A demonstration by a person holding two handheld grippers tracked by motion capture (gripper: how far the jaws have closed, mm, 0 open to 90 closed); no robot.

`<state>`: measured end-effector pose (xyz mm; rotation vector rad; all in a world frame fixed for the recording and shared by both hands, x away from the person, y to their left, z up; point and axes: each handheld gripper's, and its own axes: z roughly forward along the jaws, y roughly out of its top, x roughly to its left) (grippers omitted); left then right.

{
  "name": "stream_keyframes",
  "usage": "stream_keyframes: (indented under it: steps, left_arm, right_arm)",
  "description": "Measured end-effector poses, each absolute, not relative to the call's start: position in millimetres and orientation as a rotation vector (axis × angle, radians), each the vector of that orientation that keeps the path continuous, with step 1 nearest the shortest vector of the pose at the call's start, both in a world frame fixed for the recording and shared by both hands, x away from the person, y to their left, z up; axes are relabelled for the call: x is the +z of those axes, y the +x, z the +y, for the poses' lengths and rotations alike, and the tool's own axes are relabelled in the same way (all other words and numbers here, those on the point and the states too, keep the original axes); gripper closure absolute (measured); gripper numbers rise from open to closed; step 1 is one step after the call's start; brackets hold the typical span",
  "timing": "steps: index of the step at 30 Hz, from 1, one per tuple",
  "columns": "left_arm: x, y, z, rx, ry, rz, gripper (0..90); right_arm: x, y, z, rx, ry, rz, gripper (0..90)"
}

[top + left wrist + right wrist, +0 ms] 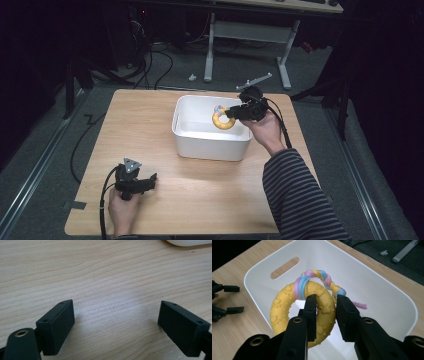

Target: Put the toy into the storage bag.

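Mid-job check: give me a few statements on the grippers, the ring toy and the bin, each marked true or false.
1. The right hand-held gripper is shut on the yellow rubber ring toy with a braided pastel rope. True.
2. The ring toy lies flat on the wooden table. False: it is held over the white plastic bin.
3. The left hand-held gripper has open jaws with nothing between them. True.
4. The left hand-held gripper is inside the bin. False: it is over bare tabletop near the table's front edge.
5. The bin has a slot handle in its wall. True.

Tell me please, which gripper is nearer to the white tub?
Right. The right gripper is over the white tub, shut on the yellow ring toy above its inside. The left gripper rests apart on the wooden table, jaws open.
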<state>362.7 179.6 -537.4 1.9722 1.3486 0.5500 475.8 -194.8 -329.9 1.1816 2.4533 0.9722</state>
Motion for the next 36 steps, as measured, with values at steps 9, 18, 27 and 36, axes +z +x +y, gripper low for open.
stream_keyframes:
  steps: [9, 18, 27, 36]
  left_arm:
    - [-537, 363, 180, 0.545, 1.972, 1.348, 14.2]
    - [-537, 363, 180, 0.546, 1.973, 1.348, 14.2]
    - [-537, 363, 180, 0.548, 1.971, 1.349, 14.2]
    - [-537, 363, 179, 0.552, 1.978, 1.347, 14.2]
  right_arm:
    - [-341, 483, -189, 0.908, 1.201, 2.464, 71.5]
    - [-353, 488, -182, 0.832, 1.201, 2.485, 71.5]
    - [-366, 486, -189, 0.762, 1.212, 2.504, 71.4]
    - [-374, 485, -193, 0.742, 1.227, 2.537, 71.4]
